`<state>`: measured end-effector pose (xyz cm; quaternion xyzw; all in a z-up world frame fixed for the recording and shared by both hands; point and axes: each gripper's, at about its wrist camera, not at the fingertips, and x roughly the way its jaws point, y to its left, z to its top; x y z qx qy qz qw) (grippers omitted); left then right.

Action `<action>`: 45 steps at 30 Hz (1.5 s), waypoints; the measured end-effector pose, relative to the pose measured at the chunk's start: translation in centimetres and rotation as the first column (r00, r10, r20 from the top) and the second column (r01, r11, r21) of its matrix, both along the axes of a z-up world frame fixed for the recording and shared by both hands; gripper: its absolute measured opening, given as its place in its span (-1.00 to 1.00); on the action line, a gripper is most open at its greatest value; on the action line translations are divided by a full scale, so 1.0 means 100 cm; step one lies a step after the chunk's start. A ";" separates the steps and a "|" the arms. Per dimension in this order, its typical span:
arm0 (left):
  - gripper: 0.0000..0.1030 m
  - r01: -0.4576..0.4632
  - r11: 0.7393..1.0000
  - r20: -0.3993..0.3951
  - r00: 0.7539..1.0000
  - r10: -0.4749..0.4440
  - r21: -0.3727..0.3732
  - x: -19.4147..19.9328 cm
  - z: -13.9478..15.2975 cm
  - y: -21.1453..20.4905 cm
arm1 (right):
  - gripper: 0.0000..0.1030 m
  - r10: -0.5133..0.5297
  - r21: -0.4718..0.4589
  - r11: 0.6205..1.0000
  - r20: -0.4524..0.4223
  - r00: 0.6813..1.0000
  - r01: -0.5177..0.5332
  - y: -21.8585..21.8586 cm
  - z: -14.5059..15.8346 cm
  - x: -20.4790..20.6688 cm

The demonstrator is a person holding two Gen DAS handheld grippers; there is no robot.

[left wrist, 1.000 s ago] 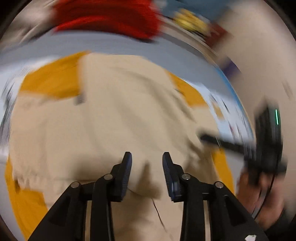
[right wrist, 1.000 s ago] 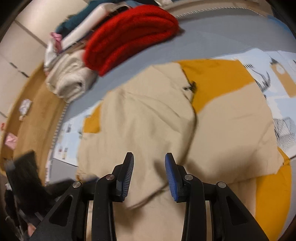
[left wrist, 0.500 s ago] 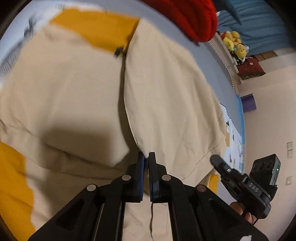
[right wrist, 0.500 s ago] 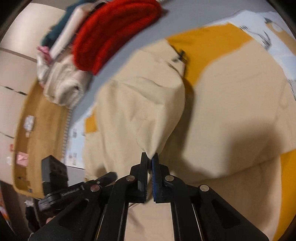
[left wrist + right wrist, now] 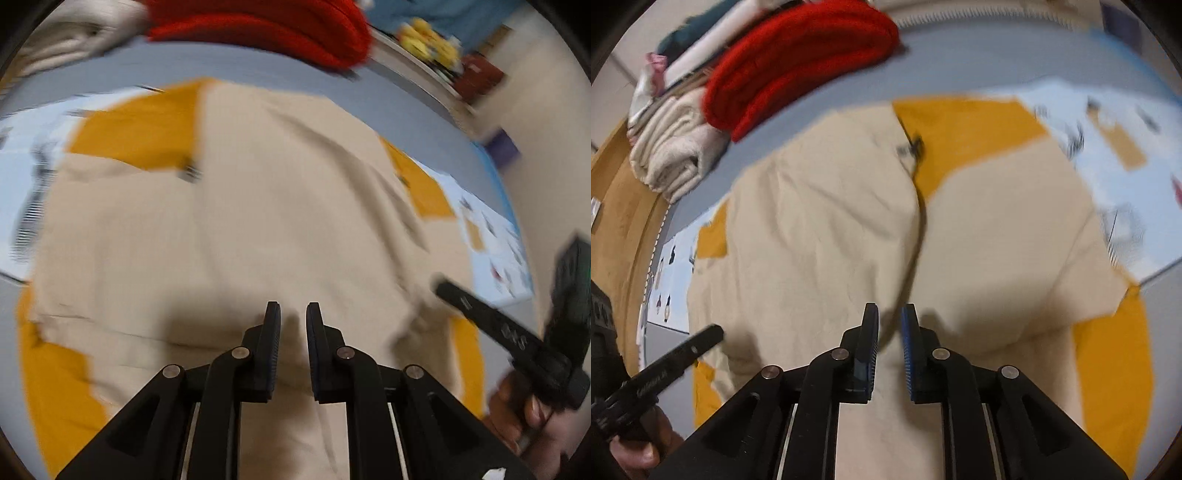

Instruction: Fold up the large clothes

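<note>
Both tools let go: the left gripper (image 5: 292, 314) and right gripper (image 5: 889, 315) part their jaws, nothing between them, over the beige garment (image 5: 280, 221) spread below — its freshly laid flap could spring back if a finger snags.

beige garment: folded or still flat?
Partly folded. One side of the beige garment is laid over the rest; the flap's edge runs down the middle. Both grippers are opening with no cloth between them.
</note>
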<state>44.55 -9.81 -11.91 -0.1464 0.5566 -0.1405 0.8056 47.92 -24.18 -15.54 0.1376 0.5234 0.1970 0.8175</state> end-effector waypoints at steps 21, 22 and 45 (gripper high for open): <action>-0.61 -0.040 0.995 -0.173 0.983 0.056 0.094 -0.002 -0.041 0.012 | -0.58 0.101 -0.033 0.994 -0.138 0.985 -0.106 0.026 -0.030 0.000; -0.62 -0.049 0.993 -0.133 0.989 0.063 0.104 -0.003 -0.031 0.014 | -0.58 0.101 -0.040 0.994 -0.110 0.989 -0.106 0.025 -0.022 0.000; -0.65 -0.136 0.975 0.249 0.964 0.090 0.173 -0.218 0.093 0.150 | -0.58 0.079 -0.065 0.996 0.408 0.909 -0.058 -0.156 0.166 -0.173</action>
